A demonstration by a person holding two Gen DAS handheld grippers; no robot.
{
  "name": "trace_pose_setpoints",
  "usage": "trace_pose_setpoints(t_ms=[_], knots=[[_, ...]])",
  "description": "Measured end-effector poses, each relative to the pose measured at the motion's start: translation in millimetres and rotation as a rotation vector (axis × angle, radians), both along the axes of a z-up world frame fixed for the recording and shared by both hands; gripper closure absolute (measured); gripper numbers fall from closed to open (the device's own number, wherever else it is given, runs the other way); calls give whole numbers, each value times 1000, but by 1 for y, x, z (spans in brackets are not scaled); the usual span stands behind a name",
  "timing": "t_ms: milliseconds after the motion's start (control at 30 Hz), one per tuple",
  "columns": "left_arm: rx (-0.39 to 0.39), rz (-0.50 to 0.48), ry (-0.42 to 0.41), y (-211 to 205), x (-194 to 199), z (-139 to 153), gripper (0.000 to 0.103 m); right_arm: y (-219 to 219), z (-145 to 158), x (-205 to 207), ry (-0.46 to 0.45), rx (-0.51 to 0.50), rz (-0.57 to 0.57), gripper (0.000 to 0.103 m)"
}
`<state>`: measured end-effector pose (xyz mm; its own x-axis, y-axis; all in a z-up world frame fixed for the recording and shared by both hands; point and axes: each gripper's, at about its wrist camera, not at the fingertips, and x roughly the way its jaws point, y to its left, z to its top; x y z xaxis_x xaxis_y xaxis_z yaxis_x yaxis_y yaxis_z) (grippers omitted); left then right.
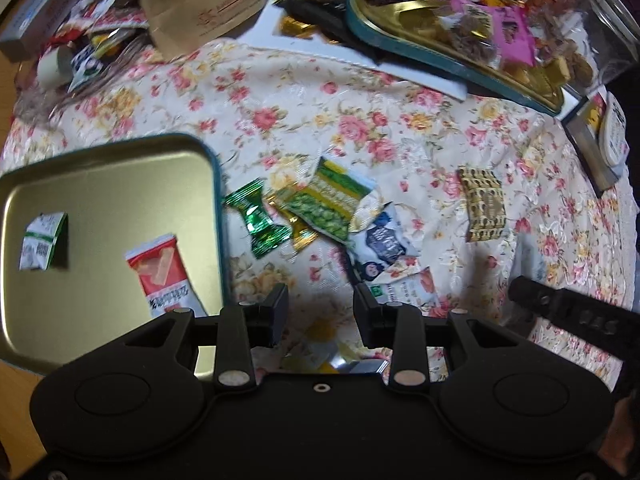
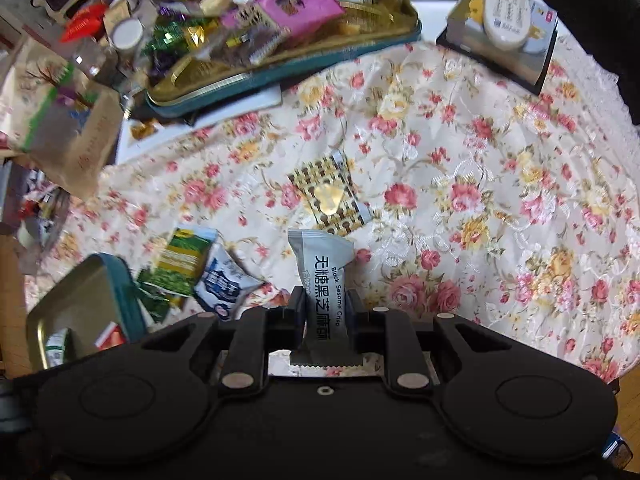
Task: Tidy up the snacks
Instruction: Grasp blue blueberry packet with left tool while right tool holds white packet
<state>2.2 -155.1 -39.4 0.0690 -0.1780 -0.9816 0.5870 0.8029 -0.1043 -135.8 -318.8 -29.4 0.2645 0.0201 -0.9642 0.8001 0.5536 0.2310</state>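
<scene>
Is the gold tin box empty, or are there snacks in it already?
Not empty. The gold tin holds two snacks: a green-and-white packet and a red-and-white packet.

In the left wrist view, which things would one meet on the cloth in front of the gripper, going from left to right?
Gold tin tray → green twisted candy → green pea snack packet → gold and black patterned packet → right gripper, just entering at the right edge.

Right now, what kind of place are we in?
Probably a home table: a floral tablecloth, a big tin tray heaped with sweets, and loose snack packets beside a smaller tin.
</scene>
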Motion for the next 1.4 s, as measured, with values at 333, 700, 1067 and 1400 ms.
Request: trace_pose_setpoints(t_ms=[333, 700, 1067, 1400], knots=[[-61, -10, -23, -25, -9, -12, 59, -13, 36, -20, -88, -3, -56, 81], [-85, 167, 3, -35, 6, -26, 59, -24, 36, -43, -93, 1, -66, 81], [22, -268, -108, -76, -12, -21, 59, -36, 35, -58, -101, 19, -97, 81], [32, -487, -155, -81, -24, -32, 59, -40, 38, -58, -111, 21, -110, 81]])
